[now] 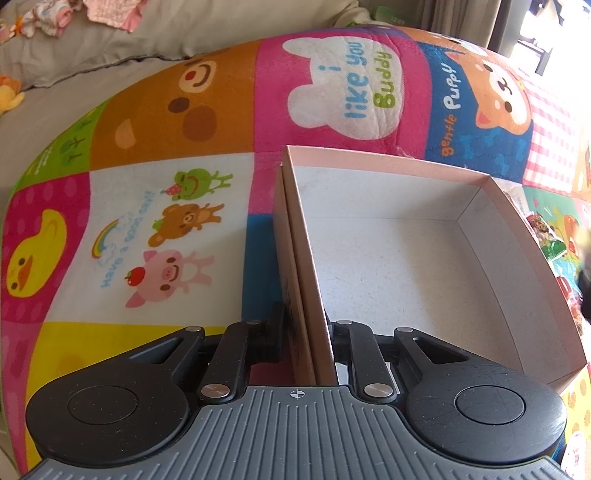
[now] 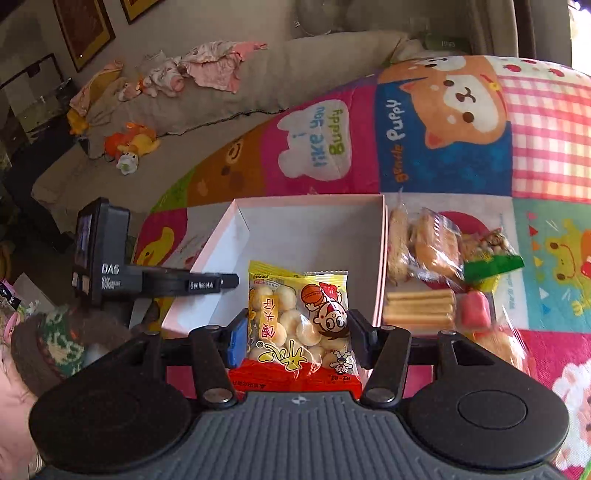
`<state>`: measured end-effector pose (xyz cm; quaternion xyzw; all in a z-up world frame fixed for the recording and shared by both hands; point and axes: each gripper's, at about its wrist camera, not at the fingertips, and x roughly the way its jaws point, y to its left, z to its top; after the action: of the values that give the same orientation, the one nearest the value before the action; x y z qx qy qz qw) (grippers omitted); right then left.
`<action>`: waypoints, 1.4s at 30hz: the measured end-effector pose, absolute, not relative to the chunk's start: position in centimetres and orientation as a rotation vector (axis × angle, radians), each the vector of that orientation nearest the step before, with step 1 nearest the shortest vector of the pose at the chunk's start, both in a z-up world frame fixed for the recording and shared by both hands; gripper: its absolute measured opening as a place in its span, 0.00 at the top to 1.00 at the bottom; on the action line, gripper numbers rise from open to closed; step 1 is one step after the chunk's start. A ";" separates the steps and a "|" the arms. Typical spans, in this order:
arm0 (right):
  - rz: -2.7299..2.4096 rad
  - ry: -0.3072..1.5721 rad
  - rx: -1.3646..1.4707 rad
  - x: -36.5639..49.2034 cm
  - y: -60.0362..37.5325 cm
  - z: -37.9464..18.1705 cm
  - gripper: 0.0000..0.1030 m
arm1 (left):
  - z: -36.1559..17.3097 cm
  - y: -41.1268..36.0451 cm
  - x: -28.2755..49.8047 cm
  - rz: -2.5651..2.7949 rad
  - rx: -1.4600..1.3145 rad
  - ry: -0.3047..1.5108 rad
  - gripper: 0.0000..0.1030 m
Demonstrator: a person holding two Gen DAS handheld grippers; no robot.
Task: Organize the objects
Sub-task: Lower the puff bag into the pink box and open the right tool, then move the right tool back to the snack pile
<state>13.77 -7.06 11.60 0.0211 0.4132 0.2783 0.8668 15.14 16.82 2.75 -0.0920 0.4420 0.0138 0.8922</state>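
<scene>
The right gripper (image 2: 297, 334) clamps a snack packet (image 2: 299, 325) above the open box (image 2: 310, 206). The left gripper (image 1: 306, 332) pinches the box's left wall. More wrapped snacks (image 2: 436, 258) crowd the quilt (image 2: 546, 122) just beside the box's right wall.

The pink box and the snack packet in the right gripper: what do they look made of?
Pink box: looks like paperboard, matte, with a grey speckled inside and thin folded walls. Snack packet: glossy printed plastic film, probably, with a clear window showing round puffs.

Grey sofa (image 2: 207, 99), framed pictures (image 2: 86, 31), sunlit window (image 1: 535, 29)
</scene>
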 end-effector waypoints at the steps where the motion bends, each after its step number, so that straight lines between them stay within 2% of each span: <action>1: 0.578 0.872 0.061 15.5 -5.9 11.3 0.47 | 2.7 16.8 15.1 0.029 -0.192 0.917 0.83; 4: 0.542 0.874 0.083 20.0 -1.7 9.9 0.47 | 2.7 16.9 15.1 0.029 -0.202 0.917 0.82; 7: 0.609 0.955 0.166 23.3 1.3 7.9 0.46 | 2.7 17.1 15.1 0.027 -0.217 0.919 0.82; 11: 0.638 0.990 0.221 24.3 2.5 6.4 0.40 | 2.7 17.1 15.1 0.030 -0.224 0.917 0.82; 13: 0.634 0.977 0.233 23.9 1.5 6.5 0.36 | 2.7 17.1 15.0 0.031 -0.223 0.915 0.82; 18: 0.610 0.858 0.177 20.5 -3.3 9.4 0.34 | 2.7 17.0 14.9 0.030 -0.224 0.906 0.82; 21: 0.558 0.743 0.102 17.1 -7.3 11.4 0.23 | 2.6 16.8 14.9 0.026 -0.218 0.897 0.82; 24: 0.442 0.675 0.017 15.5 -11.0 12.1 0.22 | 2.6 16.9 14.8 0.025 -0.220 0.892 0.82; 28: 0.317 0.731 0.049 18.1 -15.1 11.0 0.22 | 2.5 16.8 14.8 0.031 -0.228 0.891 0.82; 33: 0.296 0.844 0.195 24.1 -16.0 8.6 0.31 | 2.6 16.6 14.9 0.040 -0.210 0.896 0.82; 38: 0.277 0.913 0.234 31.1 -12.0 6.1 0.38 | 2.6 16.5 14.9 0.043 -0.203 0.898 0.82; 40: 0.279 0.949 0.235 33.6 -10.8 5.0 0.44 | 2.6 16.5 15.0 0.045 -0.207 0.900 0.82; 41: 0.287 0.978 0.242 34.6 -10.3 4.4 0.50 | 2.6 16.5 15.0 0.046 -0.210 0.902 0.82; 42: 0.310 1.020 0.251 35.6 -9.8 3.7 0.59 | 2.6 16.6 15.1 0.046 -0.213 0.904 0.82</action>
<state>35.62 -9.78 3.67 0.1193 0.4848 0.1476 0.8538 15.05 16.55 2.63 -0.1025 0.4358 0.0222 0.8939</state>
